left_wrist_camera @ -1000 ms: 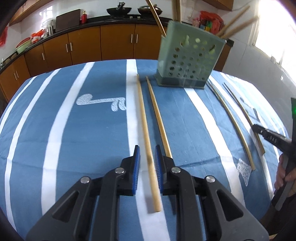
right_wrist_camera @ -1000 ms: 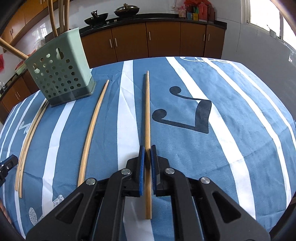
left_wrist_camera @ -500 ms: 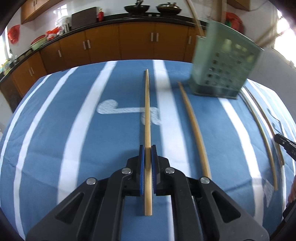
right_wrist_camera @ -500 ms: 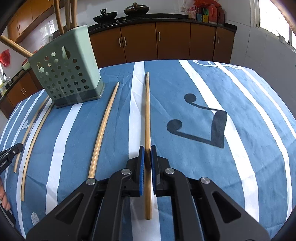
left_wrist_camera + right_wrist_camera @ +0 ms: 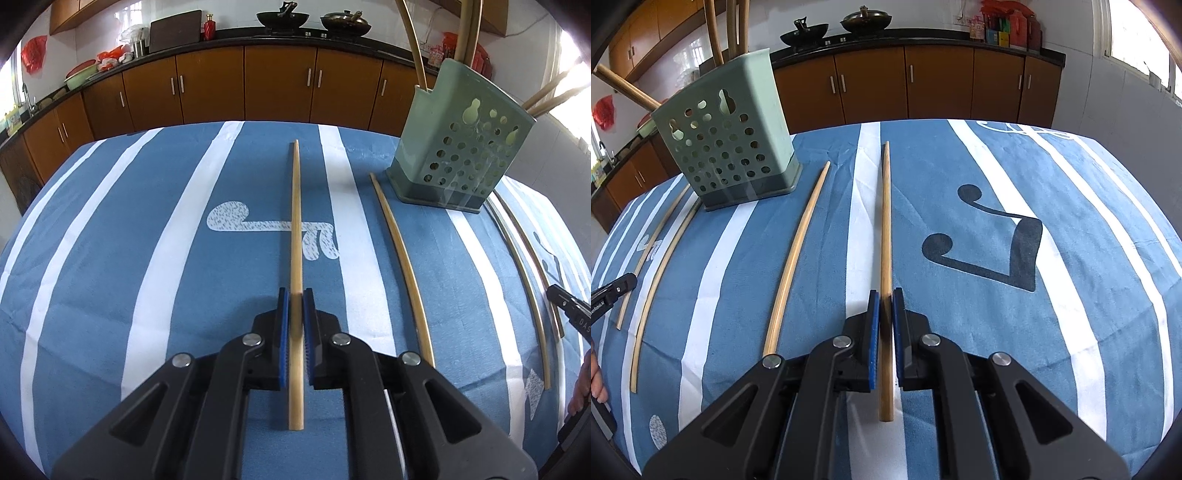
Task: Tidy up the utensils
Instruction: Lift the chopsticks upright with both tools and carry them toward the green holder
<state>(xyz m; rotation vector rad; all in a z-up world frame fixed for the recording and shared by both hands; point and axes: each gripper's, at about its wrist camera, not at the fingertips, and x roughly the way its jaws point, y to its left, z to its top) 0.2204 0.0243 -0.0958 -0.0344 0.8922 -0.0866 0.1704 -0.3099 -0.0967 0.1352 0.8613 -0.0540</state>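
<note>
My left gripper (image 5: 295,295) is shut on a wooden chopstick (image 5: 295,221) that points straight ahead over the blue striped cloth. My right gripper (image 5: 885,295) is shut on another wooden chopstick (image 5: 885,221) the same way. A green perforated utensil holder (image 5: 458,155) stands at the far right in the left wrist view, with several chopsticks standing in it. It also shows in the right wrist view (image 5: 727,147) at the far left. One loose chopstick (image 5: 402,266) lies beside it on the cloth; the same or another loose chopstick (image 5: 794,258) shows in the right wrist view.
Two thin chopsticks (image 5: 524,280) lie along the right edge of the table; a pair of thin chopsticks (image 5: 661,266) shows at the left in the right wrist view. The other gripper's tip (image 5: 569,306) shows at the right. Brown kitchen cabinets (image 5: 258,88) stand behind the table.
My left gripper has closed on a chopstick and lifted it, swinging left so the holder now sits further right. My right gripper keeps its chopstick and has moved closer to the holder.
</note>
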